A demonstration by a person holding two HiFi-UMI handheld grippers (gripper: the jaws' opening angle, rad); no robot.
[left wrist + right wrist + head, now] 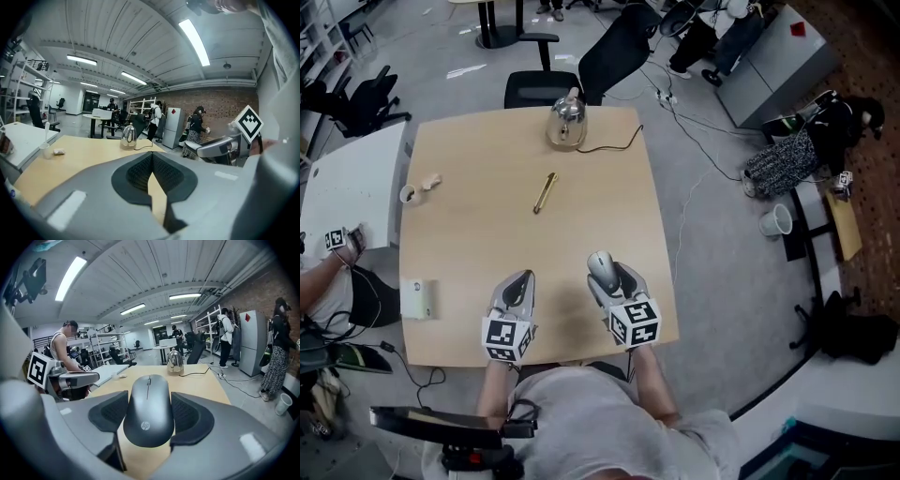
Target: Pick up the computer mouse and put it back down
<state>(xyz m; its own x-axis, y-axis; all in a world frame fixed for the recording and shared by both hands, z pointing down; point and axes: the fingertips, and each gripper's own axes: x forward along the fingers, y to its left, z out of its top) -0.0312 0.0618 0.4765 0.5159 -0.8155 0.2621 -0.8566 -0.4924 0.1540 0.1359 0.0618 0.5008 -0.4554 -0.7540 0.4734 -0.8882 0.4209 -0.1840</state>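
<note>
"Computer mouse (148, 420), where?"
"Clamped between the right gripper's (149, 397) fingers (190, 416), which press on both its sides (logo end toward the camera), toward the desk's (487, 187) near right corner."
"Left gripper (152, 157)?"
"Fingers (136, 171) together, just beside the right one, by the near edge."

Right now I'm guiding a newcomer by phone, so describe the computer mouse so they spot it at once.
Find the square light wooden table; toward its near right corner the right gripper is closed on the dark grey oval computer mouse. Unlike the steel kettle and the gold pen-shaped stick farther up the table, it is smooth and rounded, with a scroll wheel and small logo.
</note>
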